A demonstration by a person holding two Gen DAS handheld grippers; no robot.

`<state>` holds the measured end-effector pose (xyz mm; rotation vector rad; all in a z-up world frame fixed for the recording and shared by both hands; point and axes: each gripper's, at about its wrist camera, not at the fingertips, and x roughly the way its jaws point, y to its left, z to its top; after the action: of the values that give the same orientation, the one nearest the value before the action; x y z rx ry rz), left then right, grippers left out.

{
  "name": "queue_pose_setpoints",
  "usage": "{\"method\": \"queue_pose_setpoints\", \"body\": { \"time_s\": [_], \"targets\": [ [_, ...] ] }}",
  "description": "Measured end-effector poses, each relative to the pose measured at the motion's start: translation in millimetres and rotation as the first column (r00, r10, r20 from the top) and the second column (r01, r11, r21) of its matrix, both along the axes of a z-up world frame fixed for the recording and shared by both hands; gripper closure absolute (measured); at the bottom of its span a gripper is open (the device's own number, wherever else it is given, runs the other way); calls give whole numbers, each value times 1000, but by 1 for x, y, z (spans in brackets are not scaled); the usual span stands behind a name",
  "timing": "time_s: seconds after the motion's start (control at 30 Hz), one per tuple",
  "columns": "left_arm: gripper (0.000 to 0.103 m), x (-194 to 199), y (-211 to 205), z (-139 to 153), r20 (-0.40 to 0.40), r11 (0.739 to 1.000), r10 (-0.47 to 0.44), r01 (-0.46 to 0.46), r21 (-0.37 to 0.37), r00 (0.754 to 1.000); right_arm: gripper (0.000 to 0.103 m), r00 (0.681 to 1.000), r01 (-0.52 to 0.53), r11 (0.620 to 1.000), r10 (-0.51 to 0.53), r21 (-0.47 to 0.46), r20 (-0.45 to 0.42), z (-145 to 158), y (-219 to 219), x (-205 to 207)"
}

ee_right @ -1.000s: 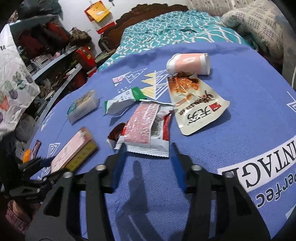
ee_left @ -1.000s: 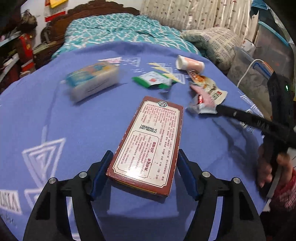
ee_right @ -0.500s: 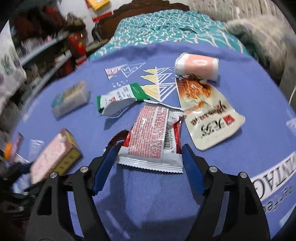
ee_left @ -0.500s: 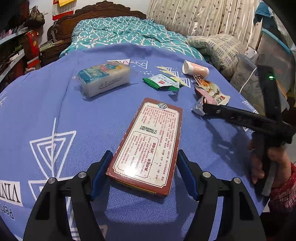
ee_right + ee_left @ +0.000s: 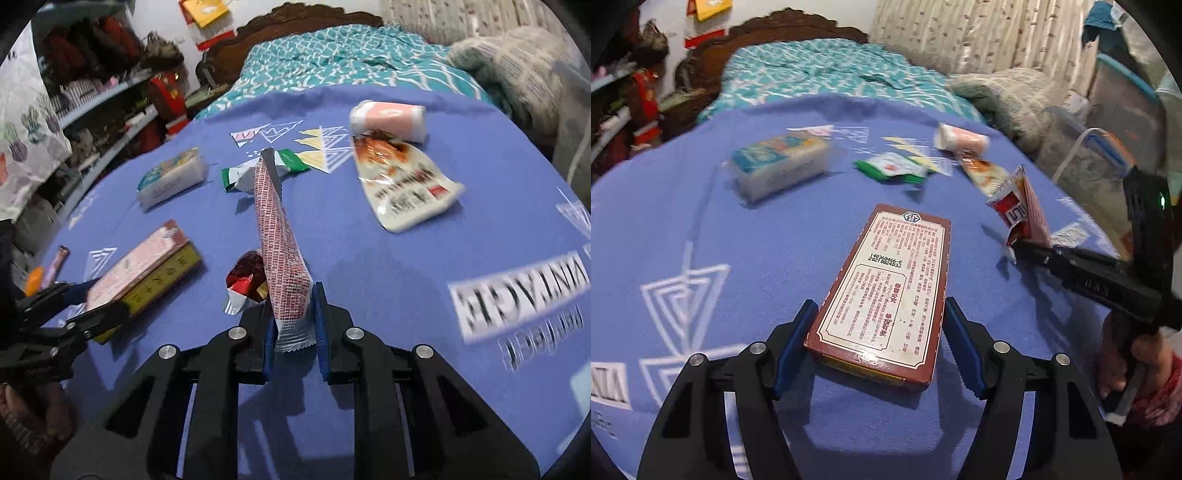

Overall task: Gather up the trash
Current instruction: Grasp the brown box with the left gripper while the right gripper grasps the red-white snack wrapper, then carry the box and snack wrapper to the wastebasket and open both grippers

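Now your right tongs (image 5: 293, 325), jaws just closing, pinch the light, crinkly red-and-white foil wrapper (image 5: 280, 236) by its crimped end, right of the stiff maroon cardboard box (image 5: 886, 291); left tongs (image 5: 877, 343) straddle that box, open.

Light falls from above, glare sheens the box (image 5: 882, 284), shadows pool under both grippers, motion blur smears the printed cloth (image 5: 406, 258), and fisheye bending darkens the corners.

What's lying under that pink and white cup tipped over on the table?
The pink and white cup lies across the top edge of a cream snack pouch. That covered edge is hidden; below is the blue tablecloth.
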<state>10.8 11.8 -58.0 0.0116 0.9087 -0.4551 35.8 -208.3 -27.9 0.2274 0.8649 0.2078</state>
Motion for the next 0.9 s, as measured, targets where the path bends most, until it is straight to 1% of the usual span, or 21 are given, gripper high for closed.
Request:
{"method": "queue_pose_setpoints", "body": {
  "time_s": [0.13,0.2,0.3,0.4,0.5,0.57,0.67,0.77,0.8,0.87,0.9],
  "targets": [
    [39,-6,-23,1,-38,995,-83,81,-60,996,83,998,67,997,-68,41,17,8,-34,-27],
    [39,-6,-36,3,-63,986,-129,122,-115,990,83,994,108,993,-110,53,26,12,-51,-35],
    [39,-2,-55,6,-91,970,-184,166,-176,979,83,985,164,984,-167,65,34,14,-75,-48],
    [40,2,-82,9,-112,955,-241,214,-208,964,83,975,216,973,-219,76,39,13,-97,-62],
    [40,3,-114,12,-114,942,-296,271,-197,948,83,959,277,957,-281,84,43,9,-124,-75],
    [40,3,-141,17,-106,930,-343,321,-181,933,83,942,327,940,-332,95,46,6,-147,-83],
    [40,6,-191,25,-90,900,-422,405,-159,902,83,907,410,906,-417,108,53,6,-189,-98],
    [41,7,-245,32,-72,862,-499,486,-142,864,83,862,495,860,-504,121,59,6,-235,-116],
    [41,8,-271,33,-71,844,-530,518,-136,845,83,846,520,845,-529,123,60,7,-249,-121],
    [41,8,-307,35,-72,817,-573,561,-133,817,83,816,566,815,-575,126,59,6,-280,-130],
    [41,9,-321,35,-73,808,-586,575,-130,807,83,802,586,801,-595,125,55,5,-293,-133]
  ]
}}
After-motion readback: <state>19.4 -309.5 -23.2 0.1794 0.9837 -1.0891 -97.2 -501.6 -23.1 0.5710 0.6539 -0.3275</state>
